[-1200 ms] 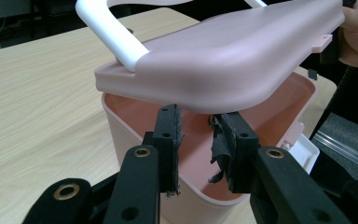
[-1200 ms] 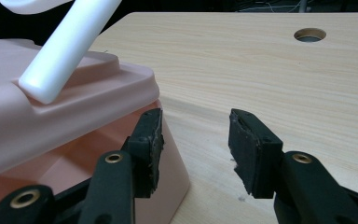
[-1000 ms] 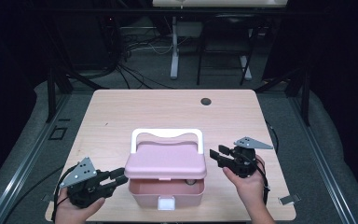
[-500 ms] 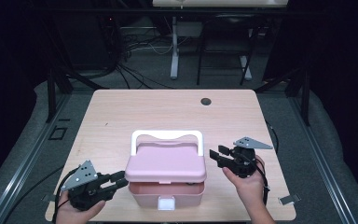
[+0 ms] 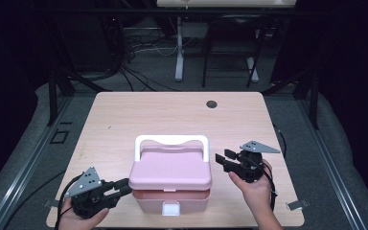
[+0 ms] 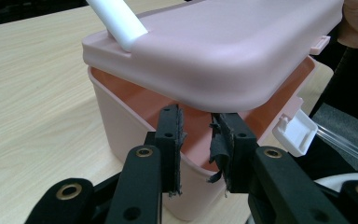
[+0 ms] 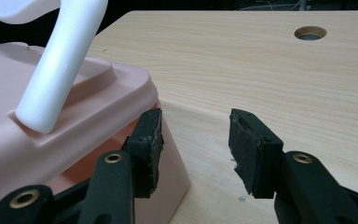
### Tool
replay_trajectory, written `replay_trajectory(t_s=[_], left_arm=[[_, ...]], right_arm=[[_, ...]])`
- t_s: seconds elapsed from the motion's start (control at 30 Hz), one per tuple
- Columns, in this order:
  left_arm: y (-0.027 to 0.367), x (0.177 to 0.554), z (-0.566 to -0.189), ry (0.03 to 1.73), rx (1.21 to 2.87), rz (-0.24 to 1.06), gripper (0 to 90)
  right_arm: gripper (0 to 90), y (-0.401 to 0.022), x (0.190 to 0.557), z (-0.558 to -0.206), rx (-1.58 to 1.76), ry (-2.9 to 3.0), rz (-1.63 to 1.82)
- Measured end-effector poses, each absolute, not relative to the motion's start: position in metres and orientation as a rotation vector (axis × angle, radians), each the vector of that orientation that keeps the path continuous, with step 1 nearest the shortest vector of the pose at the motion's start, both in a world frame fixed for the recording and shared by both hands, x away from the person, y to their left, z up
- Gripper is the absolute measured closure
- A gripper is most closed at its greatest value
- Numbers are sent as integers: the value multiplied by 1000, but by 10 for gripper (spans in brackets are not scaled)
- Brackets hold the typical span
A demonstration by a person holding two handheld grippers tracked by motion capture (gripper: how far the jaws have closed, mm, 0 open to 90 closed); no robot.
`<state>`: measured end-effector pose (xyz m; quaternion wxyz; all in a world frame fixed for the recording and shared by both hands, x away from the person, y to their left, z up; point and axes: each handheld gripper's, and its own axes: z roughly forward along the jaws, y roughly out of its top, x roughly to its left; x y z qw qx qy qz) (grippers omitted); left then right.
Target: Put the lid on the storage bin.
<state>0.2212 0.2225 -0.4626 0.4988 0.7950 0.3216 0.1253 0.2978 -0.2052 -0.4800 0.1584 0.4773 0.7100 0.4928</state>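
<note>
High view, box: a pink box (image 5: 170, 184) with a white handle (image 5: 171, 141) stands near the front edge of the wooden table (image 5: 172, 112), between the two hands.
High view, lid: the pink lid (image 5: 170, 170) sits slightly askew on the base, a gap showing at the front above a white latch (image 5: 171, 208).
High view, left gripper: the left gripper (image 5: 120, 188) is at the box's front left corner, jaws pointing at the lid edge.
High view, right gripper: the right gripper (image 5: 224, 158) is just beside the box's right side, near the handle's end, jaws spread, with nothing between them.
Left gripper view, jaws: they stand partly spread, tips reaching under the raised lid (image 6: 223, 51) and over the rim of the base (image 6: 135, 126).
Left gripper view, contact: the pads seem to touch the lid's underside; the angle leaves that unsure. Nothing is pinched between them.
Left gripper view, latch: the white latch (image 6: 296, 133) hangs open at the right.
Right gripper view, jaws: wide apart; one pad (image 7: 150, 140) lies close against the box's corner under the lid, the other over bare table (image 7: 284, 84).
Right gripper view, handle: the white handle (image 7: 60, 65) rises from the lid at left.
Right gripper view, table: a round hole (image 7: 310, 32) lies far off.
</note>
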Motion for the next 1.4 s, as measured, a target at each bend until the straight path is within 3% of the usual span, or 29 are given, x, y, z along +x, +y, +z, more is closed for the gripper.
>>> replay_trajectory(t_s=[1.4], left_arm=[[225,217,-481,794,1977,287,724]], right_arm=[[540,-205,298,-482,1368,2037,1398]])
